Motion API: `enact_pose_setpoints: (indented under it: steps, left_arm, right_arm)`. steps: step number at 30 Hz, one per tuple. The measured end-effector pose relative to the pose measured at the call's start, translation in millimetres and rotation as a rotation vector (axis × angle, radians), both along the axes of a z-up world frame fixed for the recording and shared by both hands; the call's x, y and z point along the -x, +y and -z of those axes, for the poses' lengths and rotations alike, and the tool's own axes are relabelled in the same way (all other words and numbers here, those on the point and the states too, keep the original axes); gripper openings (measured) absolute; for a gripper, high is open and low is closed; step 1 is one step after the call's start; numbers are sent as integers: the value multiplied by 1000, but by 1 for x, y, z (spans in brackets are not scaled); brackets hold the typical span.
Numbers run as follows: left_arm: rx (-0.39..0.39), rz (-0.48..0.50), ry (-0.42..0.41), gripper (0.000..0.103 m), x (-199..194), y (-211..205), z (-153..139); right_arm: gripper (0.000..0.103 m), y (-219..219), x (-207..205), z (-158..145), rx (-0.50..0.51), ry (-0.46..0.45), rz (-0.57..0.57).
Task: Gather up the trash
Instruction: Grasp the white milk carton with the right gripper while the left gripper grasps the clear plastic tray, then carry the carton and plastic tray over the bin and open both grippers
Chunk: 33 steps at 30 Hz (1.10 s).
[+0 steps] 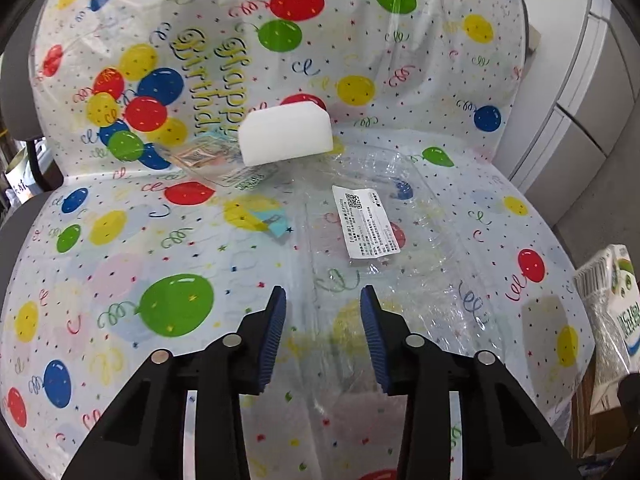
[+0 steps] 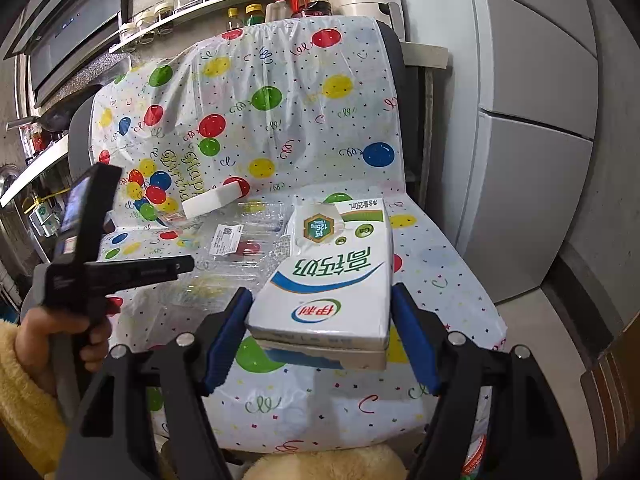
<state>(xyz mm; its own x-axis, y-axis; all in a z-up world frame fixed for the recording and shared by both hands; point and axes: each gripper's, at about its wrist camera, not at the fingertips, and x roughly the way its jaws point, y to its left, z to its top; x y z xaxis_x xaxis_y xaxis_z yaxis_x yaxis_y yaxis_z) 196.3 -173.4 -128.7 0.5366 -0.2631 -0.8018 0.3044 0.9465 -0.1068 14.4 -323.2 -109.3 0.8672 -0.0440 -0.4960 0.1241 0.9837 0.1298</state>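
I see a chair (image 2: 440,264) draped in a balloon-print plastic cover (image 1: 168,240). My right gripper (image 2: 320,312) pinches a milk carton (image 2: 332,276) between its 2 blue pads (image 2: 226,340), held above the front of the seat, printed face up.

My left gripper (image 1: 323,332) hangs over the seat with its fingers (image 1: 276,332) partly spread; nothing solid sits between them that I can make out. Crinkled clear plastic packaging (image 1: 384,240) with a white label lies on the seat just ahead of and under the right-hand finger; I cannot tell whether a pad touches it.

A white foam block (image 1: 286,134) rests at the seat's back crease, near a small clear wrapper (image 1: 208,160). In the right wrist view, a hand (image 2: 76,332) in a yellow fleece sleeve (image 2: 24,392) grips the left tool's handle.
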Motion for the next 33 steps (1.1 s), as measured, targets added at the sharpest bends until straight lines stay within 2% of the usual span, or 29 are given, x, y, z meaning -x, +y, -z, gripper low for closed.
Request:
enact_pose_setpoints:
  steps: [7, 8, 9, 11, 14, 22, 26, 33]
  left_arm:
    - [-38, -3, 24, 37, -15, -13, 12]
    - [-40, 0, 23, 31, -16, -13, 12]
    - [-35, 3, 29, 19, -16, -12, 12]
    - [17, 18, 44, 13, -16, -9, 10]
    - [47, 36, 12, 7, -6, -7, 0]
    - [207, 129, -83, 6, 47, 7, -39]
    - [254, 148, -124, 6, 70, 13, -52]
    - [258, 219, -189, 7, 112, 3, -60]
  right_arm:
    - [70, -5, 3, 1, -4, -2, 8]
    - [70, -5, 3, 0, -3, -3, 11]
    - [70, -5, 4, 0, -2, -4, 13]
    - [70, -5, 6, 0, 0, -6, 17]
    - [70, -6, 10, -2, -1, -12, 29]
    - [70, -13, 27, -16, -5, -63, 83]
    - [70, -19, 40, -24, -10, -78, 111]
    - [70, -30, 77, -27, 27, -81, 206]
